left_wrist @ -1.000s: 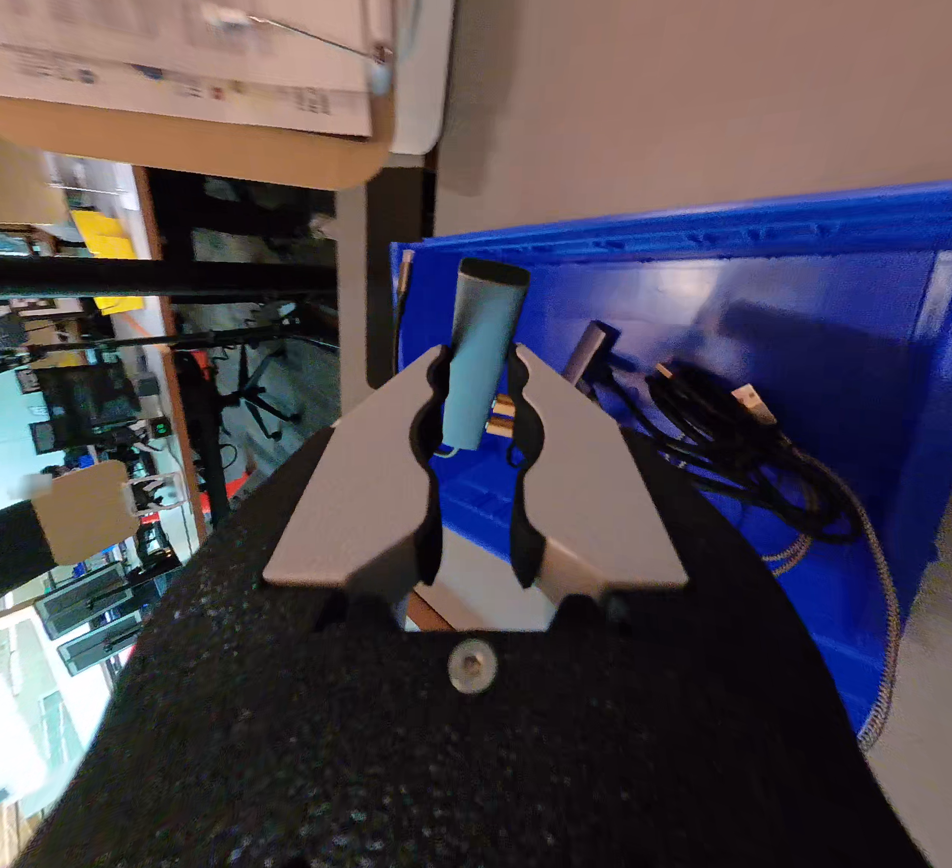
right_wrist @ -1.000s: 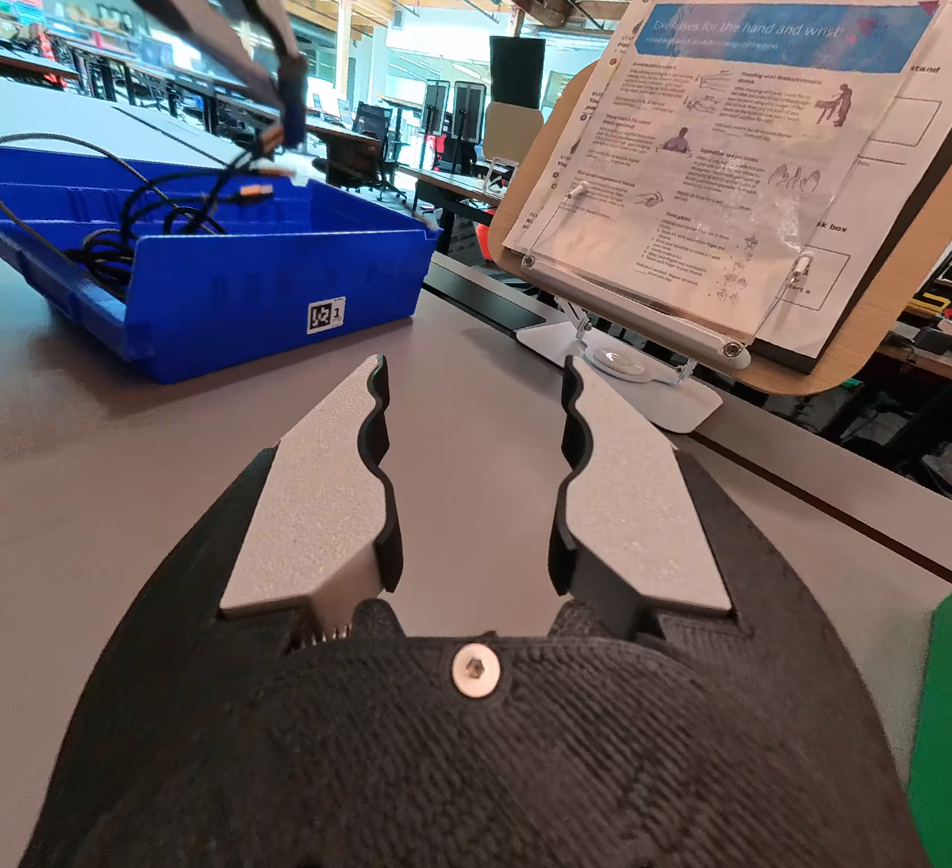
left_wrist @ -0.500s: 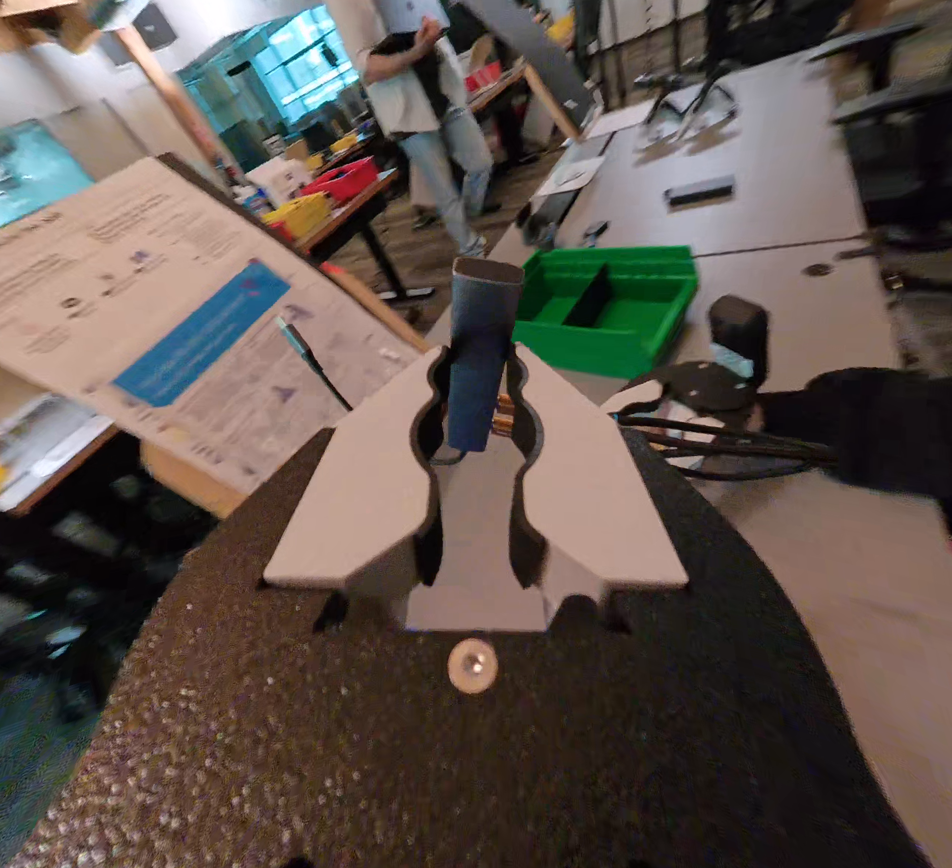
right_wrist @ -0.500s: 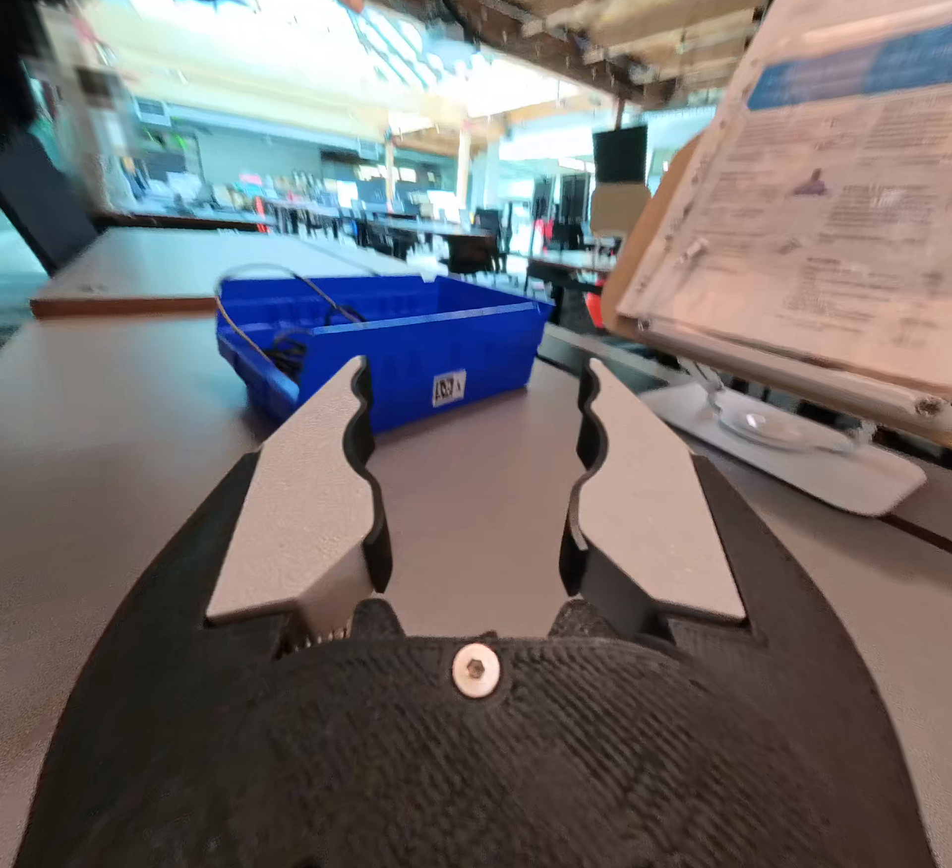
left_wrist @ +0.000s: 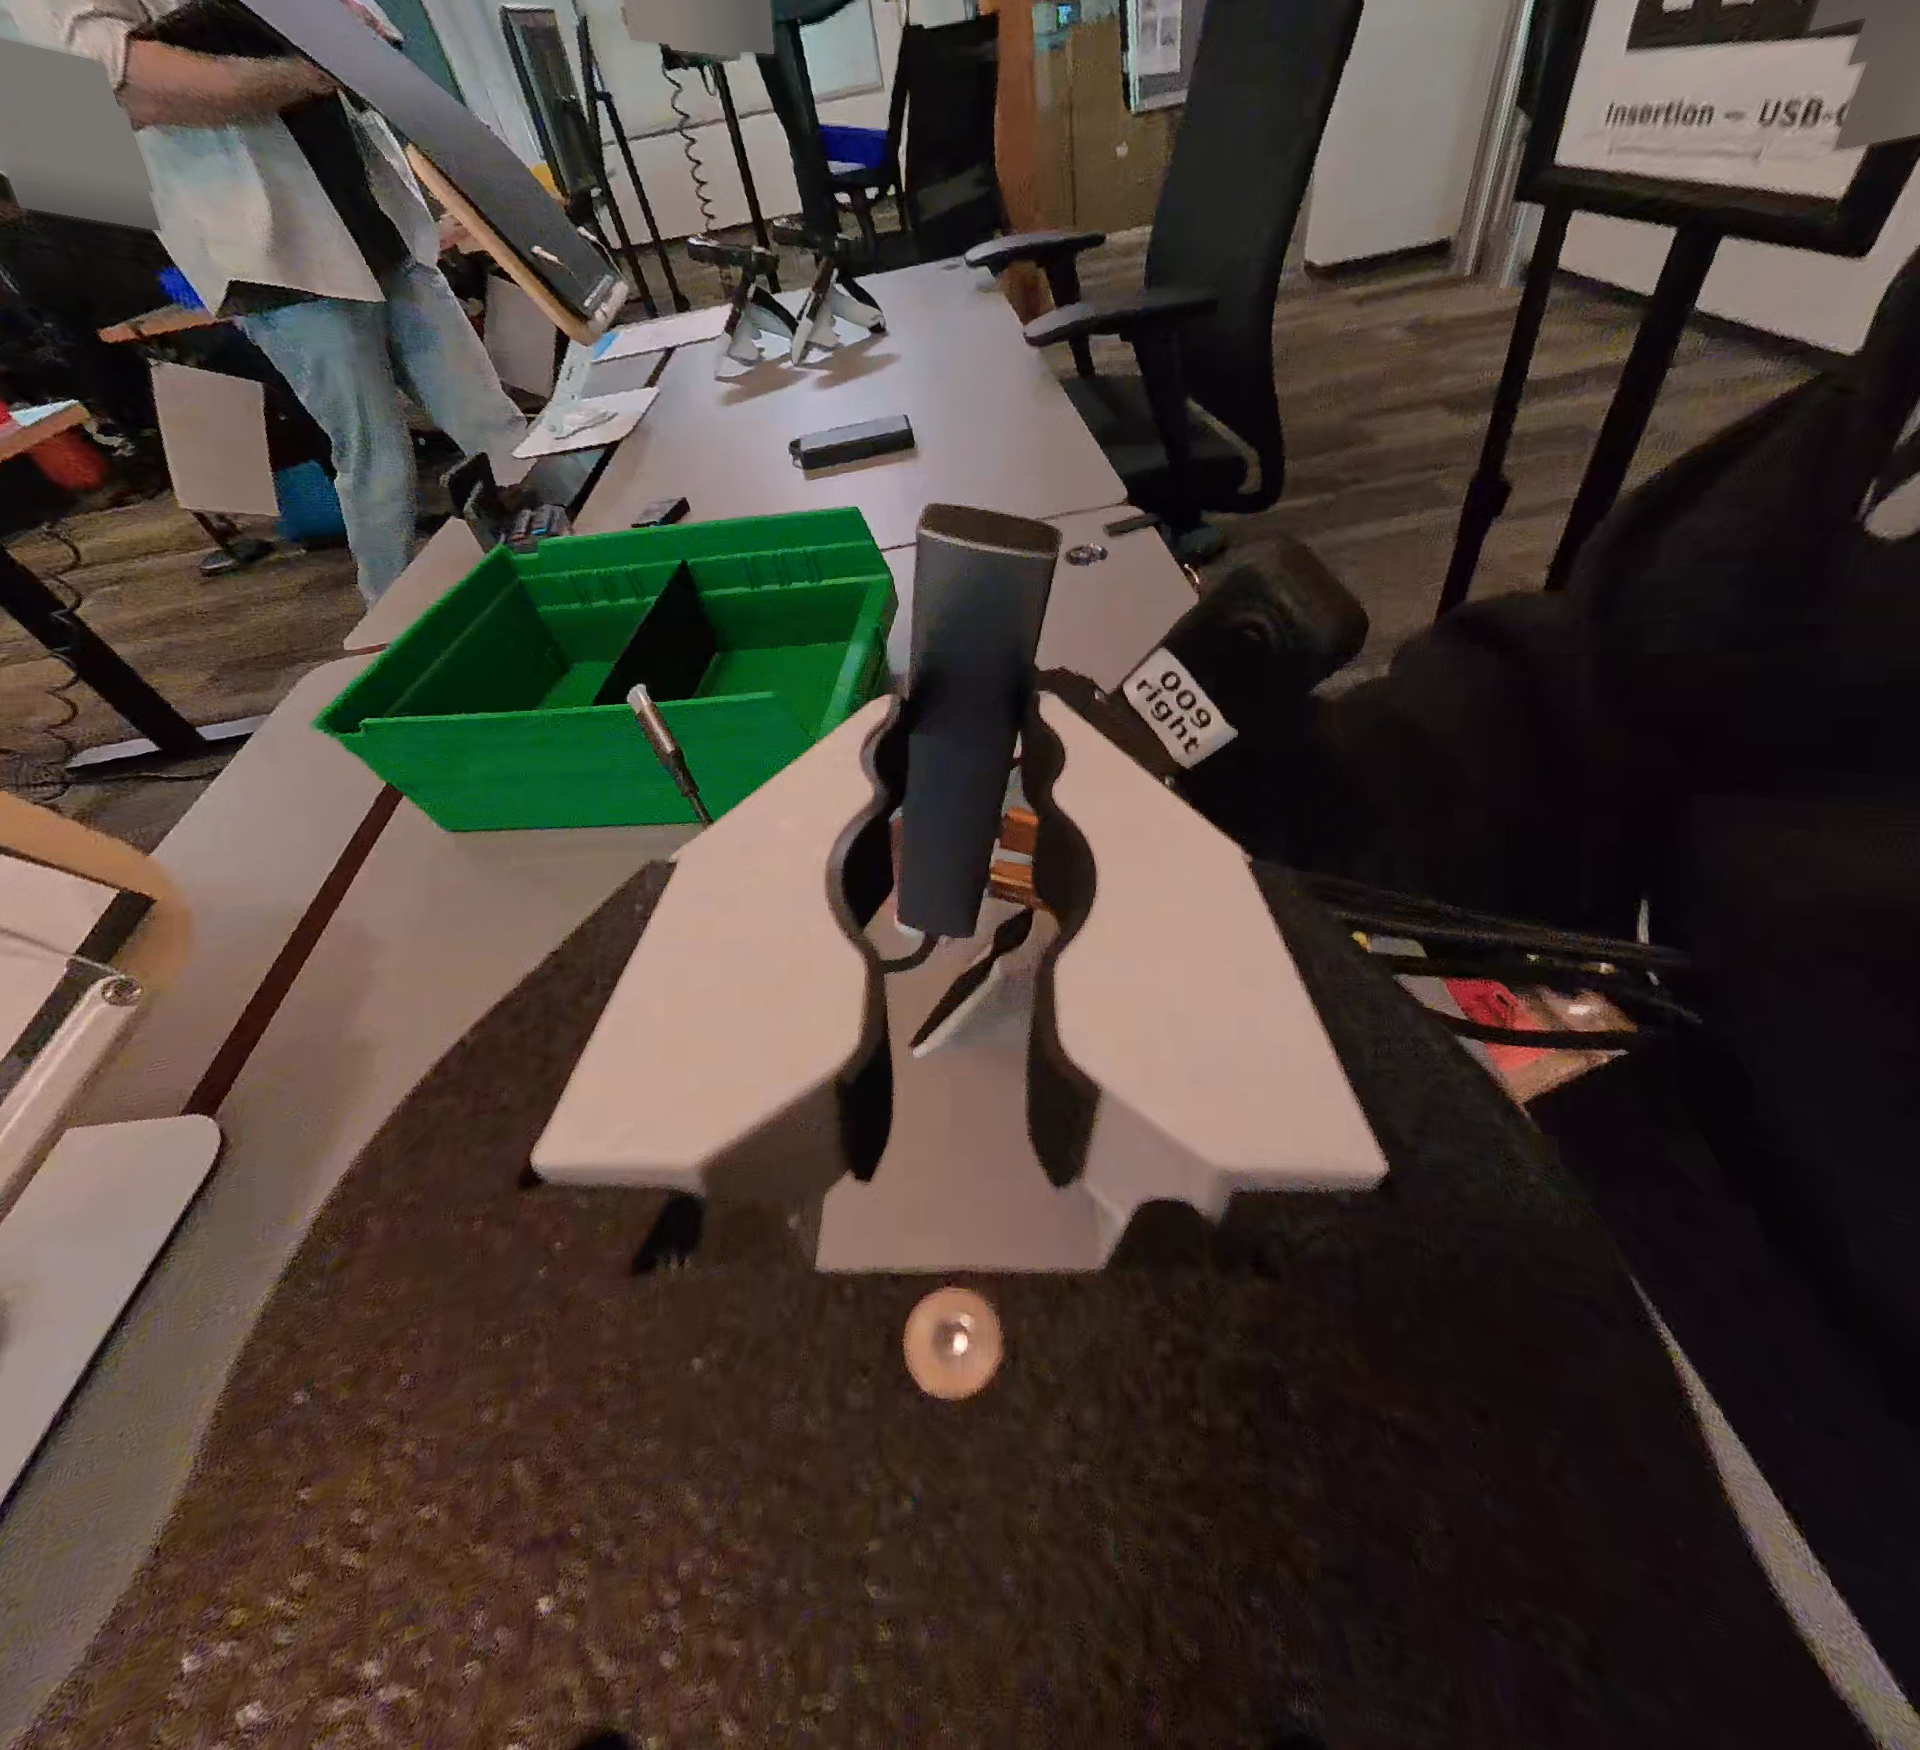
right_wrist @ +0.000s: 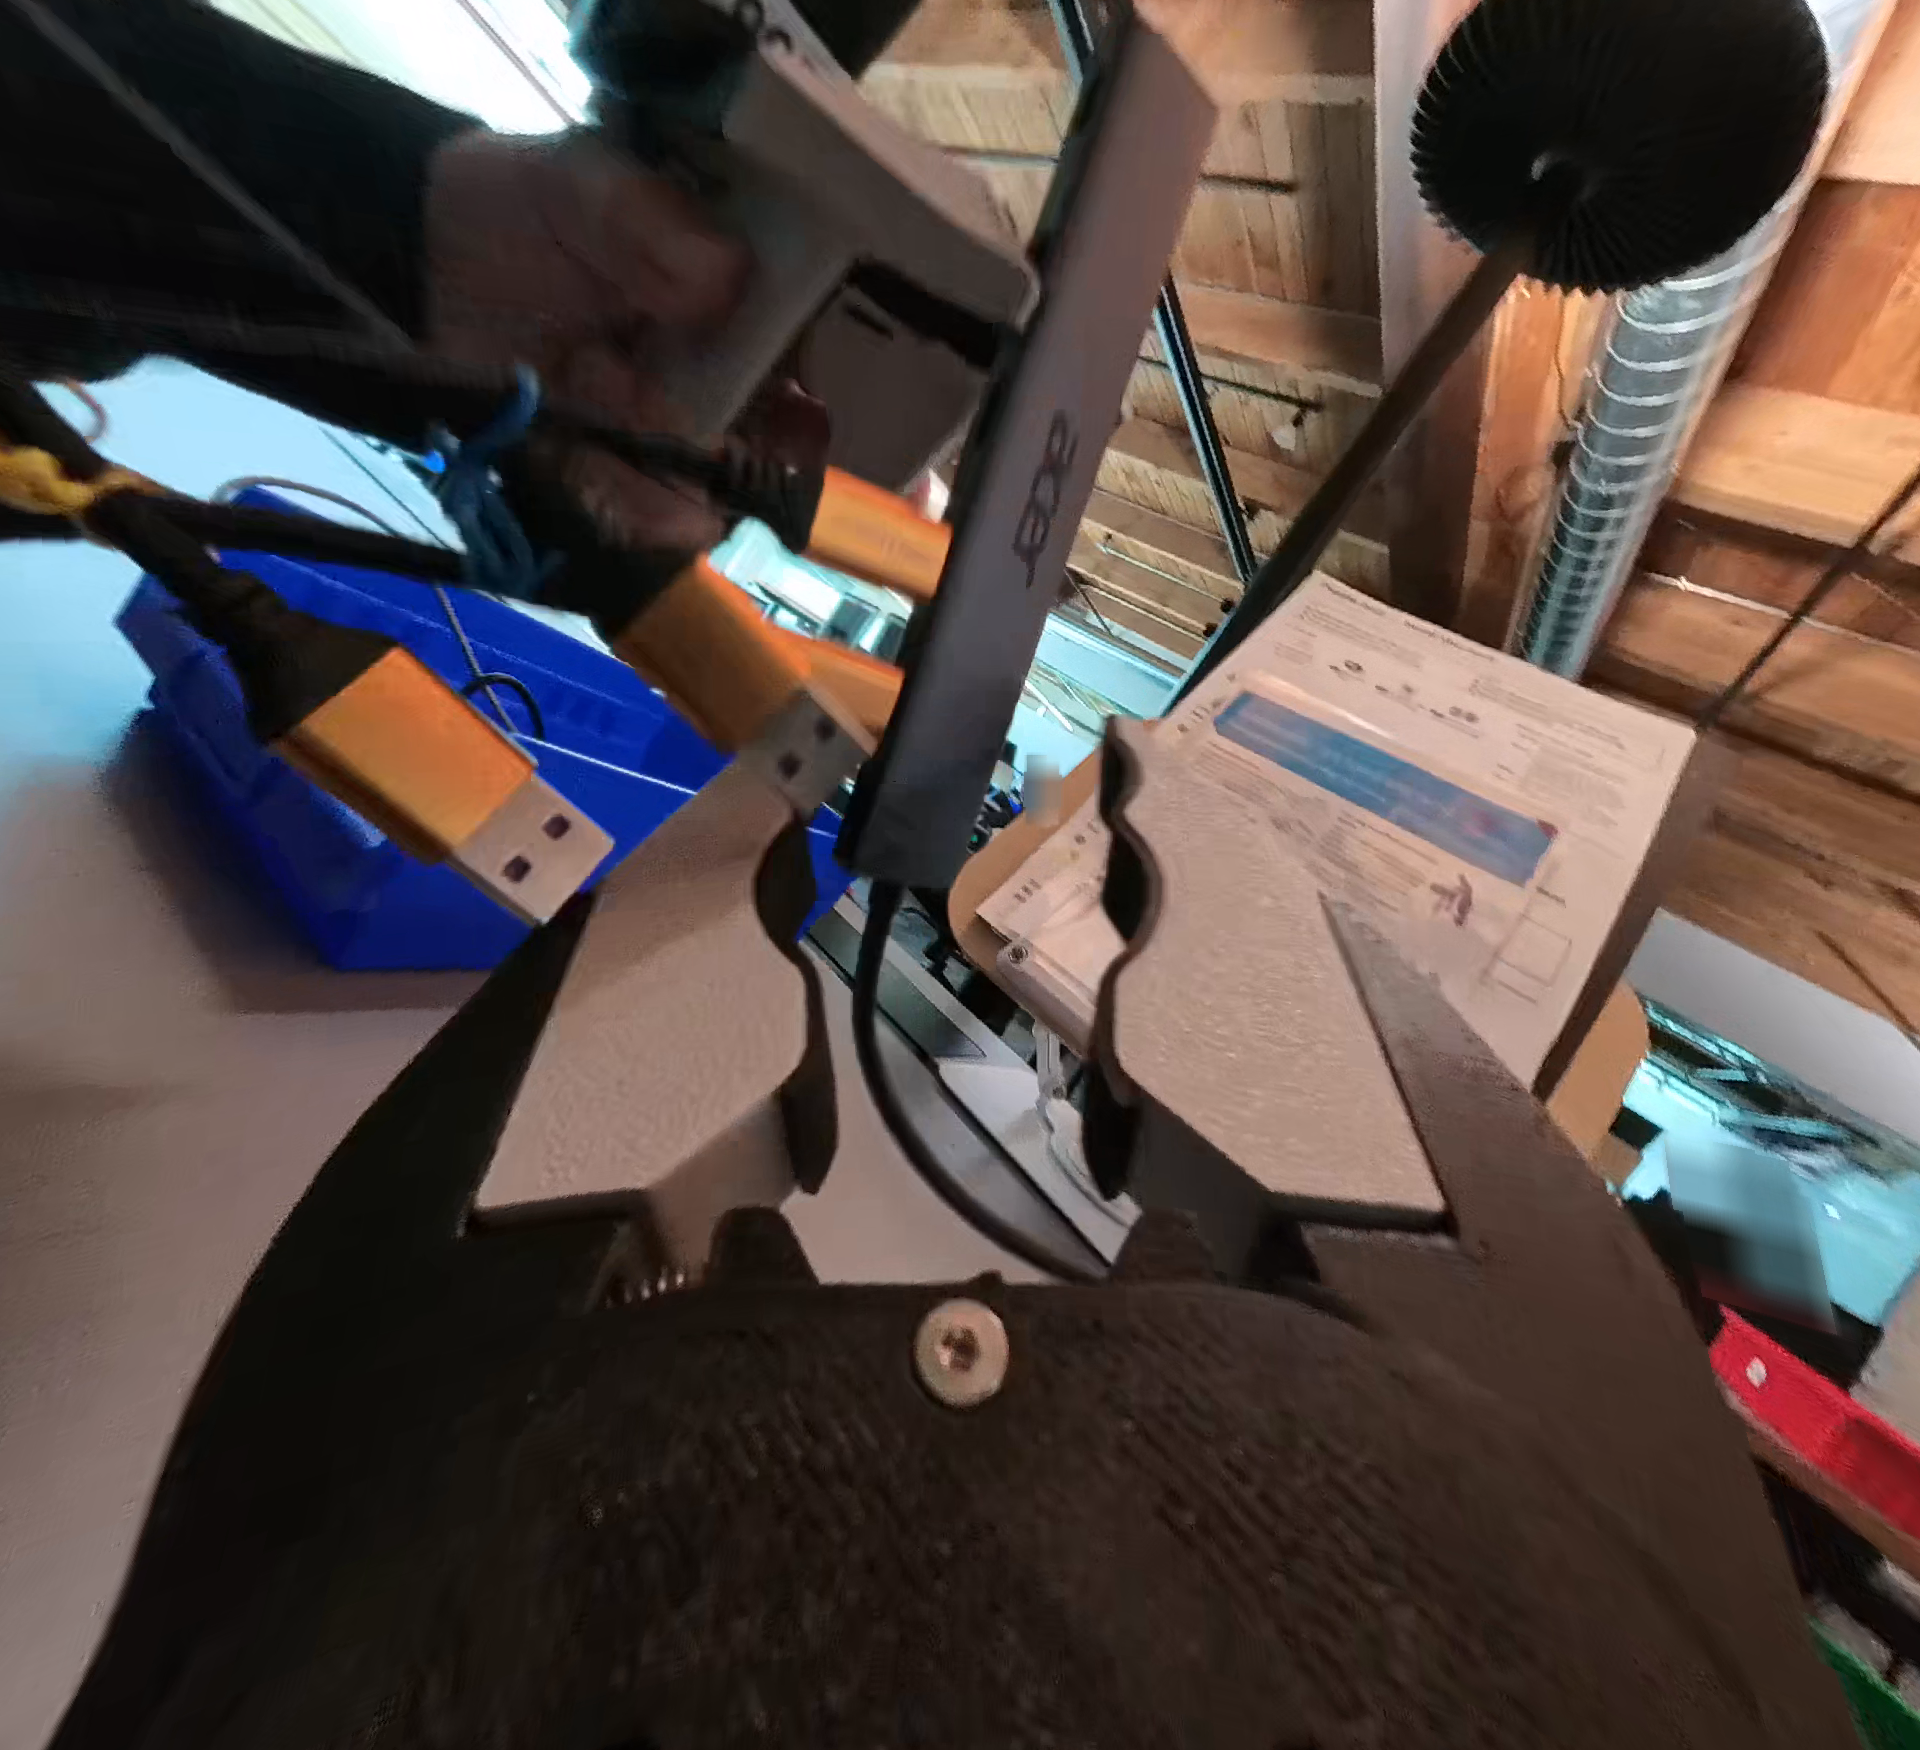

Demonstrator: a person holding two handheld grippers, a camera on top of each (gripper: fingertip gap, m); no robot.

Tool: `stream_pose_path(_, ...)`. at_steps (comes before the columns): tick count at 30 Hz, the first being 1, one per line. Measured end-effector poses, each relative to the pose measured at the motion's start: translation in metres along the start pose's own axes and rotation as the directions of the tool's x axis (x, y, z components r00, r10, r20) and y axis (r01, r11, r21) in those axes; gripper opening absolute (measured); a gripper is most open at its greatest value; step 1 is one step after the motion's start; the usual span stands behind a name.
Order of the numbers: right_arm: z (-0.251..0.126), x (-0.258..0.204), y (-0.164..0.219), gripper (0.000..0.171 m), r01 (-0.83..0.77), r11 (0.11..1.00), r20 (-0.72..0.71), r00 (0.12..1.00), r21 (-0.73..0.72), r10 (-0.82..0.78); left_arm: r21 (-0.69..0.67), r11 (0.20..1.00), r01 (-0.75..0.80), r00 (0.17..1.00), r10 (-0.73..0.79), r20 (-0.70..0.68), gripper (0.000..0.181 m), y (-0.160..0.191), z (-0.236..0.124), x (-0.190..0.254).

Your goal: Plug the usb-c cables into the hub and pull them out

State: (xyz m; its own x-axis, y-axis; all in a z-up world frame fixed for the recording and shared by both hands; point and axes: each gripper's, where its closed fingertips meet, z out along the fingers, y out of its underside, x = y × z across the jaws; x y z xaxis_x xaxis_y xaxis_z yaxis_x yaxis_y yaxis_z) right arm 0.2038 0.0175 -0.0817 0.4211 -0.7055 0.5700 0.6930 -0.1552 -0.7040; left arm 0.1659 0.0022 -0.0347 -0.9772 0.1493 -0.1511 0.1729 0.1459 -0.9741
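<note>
1 hub [left_wrist: 961, 734], upright, pinched in left gripper [left_wrist: 961, 827] jaws. 2 orange plugs [right_wrist: 416, 765] at 10 o'clock of right gripper [right_wrist: 951, 879], jaws spread. 1 green bin [left_wrist: 582, 744] on bench [left_wrist: 343, 962].

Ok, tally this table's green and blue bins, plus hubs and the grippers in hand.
Green bin: 1
Blue bin: 1
Hub: 1
Grippers: 2, left gripper and right gripper
Total: 5
</note>
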Motion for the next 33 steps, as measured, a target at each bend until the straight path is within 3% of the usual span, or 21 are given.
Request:
stream_pose_path(2, 0.000, -0.008, 0.003, 0.026, 0.027, 0.999, 0.059, 0.998, -0.025, -0.026, -0.031, 0.999, -0.042, 0.999, 0.043, 0.002, 0.019, 0.007, 0.000, 0.001)
stream_pose_path(9, -0.001, 0.002, 0.030, 0.013, 0.152, 0.966, 0.057, 0.988, -0.210, -0.144, -0.239, 0.960, -0.146, 0.973, 0.183, 0.138, 0.022, 0.033, -0.023, -0.010)
stream_pose_path(13, -0.006, 0.014, 0.031, 0.010, 0.209, 0.950, 0.049, 0.978, -0.233, -0.203, -0.444, 0.875, -0.194, 0.911, 0.328, 0.249, 0.044, 0.045, -0.045, -0.016)
stream_pose_path(16, -0.007, 0.016, 0.032, 0.009, 0.360, 0.896, 0.049, 0.931, -0.261, -0.360, -0.551, 0.819, -0.161, 0.902, 0.349, 0.255, 0.068, 0.064, -0.044, -0.010)
stream_pose_path(20, -0.005, 0.008, 0.030, 0.009, 0.518, 0.816, 0.061, 0.851, -0.257, -0.521, -0.426, 0.904, 0.035, 0.913, 0.144, 0.382, 0.070, 0.062, -0.034, -0.008)
stream_pose_path(22, -0.004, 0.004, 0.031, 0.009, 0.565, 0.786, 0.078, 0.821, -0.251, -0.566, -0.373, 0.923, 0.091, 0.901, 0.082, 0.425, 0.060, 0.061, -0.030, -0.010)
stream_pose_path(30, -0.001, -0.005, 0.032, 0.009, 0.607, 0.758, 0.101, 0.792, -0.239, -0.602, -0.374, 0.922, 0.099, 0.908, 0.070, 0.412, 0.022, 0.085, -0.012, -0.005)
stream_pose_path(33, -0.001, -0.006, 0.034, 0.009, 0.594, 0.769, 0.111, 0.803, -0.235, -0.586, -0.344, 0.935, 0.085, 0.912, 0.066, 0.405, 0.021, 0.084, -0.010, -0.004)
